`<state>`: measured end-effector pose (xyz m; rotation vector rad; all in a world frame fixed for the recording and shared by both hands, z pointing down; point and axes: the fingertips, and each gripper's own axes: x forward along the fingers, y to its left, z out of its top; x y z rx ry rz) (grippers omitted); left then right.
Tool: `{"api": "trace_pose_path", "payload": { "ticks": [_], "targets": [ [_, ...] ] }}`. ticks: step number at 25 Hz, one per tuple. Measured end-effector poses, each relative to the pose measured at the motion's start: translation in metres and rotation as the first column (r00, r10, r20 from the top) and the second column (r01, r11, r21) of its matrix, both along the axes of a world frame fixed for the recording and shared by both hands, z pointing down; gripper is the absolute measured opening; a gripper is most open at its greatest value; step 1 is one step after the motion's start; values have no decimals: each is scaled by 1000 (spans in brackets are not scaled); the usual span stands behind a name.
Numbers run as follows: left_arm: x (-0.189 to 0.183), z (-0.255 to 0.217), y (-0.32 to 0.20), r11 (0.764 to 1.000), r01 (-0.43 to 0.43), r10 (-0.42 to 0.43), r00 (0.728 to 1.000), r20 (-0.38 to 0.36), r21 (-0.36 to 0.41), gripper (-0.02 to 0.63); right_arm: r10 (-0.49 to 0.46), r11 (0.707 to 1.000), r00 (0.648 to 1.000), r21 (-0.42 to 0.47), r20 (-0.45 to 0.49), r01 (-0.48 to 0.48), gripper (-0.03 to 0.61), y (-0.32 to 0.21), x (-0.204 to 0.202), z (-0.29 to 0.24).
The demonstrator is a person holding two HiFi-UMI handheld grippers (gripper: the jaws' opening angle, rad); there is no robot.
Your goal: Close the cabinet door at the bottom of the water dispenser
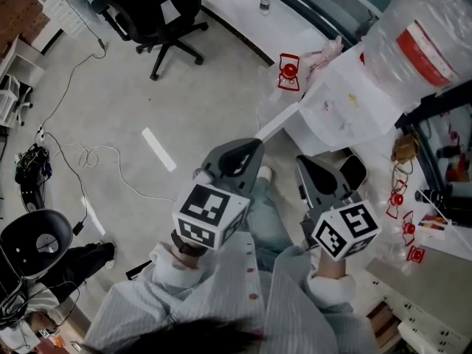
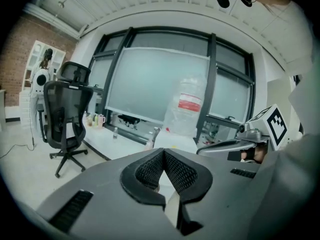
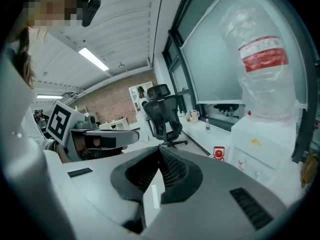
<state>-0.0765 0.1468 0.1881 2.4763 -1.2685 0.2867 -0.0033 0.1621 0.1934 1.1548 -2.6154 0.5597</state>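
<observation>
The white water dispenser [image 1: 346,102] stands at the upper right with a big clear bottle [image 1: 413,43] on top. A narrow white panel [image 1: 279,122] juts from its lower front and looks like the cabinet door standing open, seen edge-on from above. My left gripper [image 1: 254,144] is shut and empty, its tip just short of that panel's outer end. My right gripper [image 1: 304,161] is also shut and empty, just below the dispenser. The right gripper view shows the dispenser [image 3: 260,144] and the bottle [image 3: 262,69] at the right. In the left gripper view the dispenser [image 2: 175,143] lies straight ahead.
A black office chair [image 1: 158,9] stands at the top left beside a long white counter [image 1: 243,13] with a small bottle [image 1: 265,2]. Cables [image 1: 88,153] and a white strip [image 1: 158,148] lie on the floor. Red tags [image 1: 289,71] hang by the dispenser. A second chair [image 1: 40,242] is lower left.
</observation>
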Motion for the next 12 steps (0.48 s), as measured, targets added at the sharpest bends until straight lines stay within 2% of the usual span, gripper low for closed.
{"api": "trace_pose_path", "payload": {
  "ticks": [7,12],
  "targets": [
    [18,-17,-92,1000,11,-11,1000,13,18,11,-37,999,999,-1,15,37,14,-92,10,-11],
    [32,-20,-139,1000,15,-15,1000,16,20,11,-39,999,999,3,14,39,14,-140,25,-14]
  ]
}}
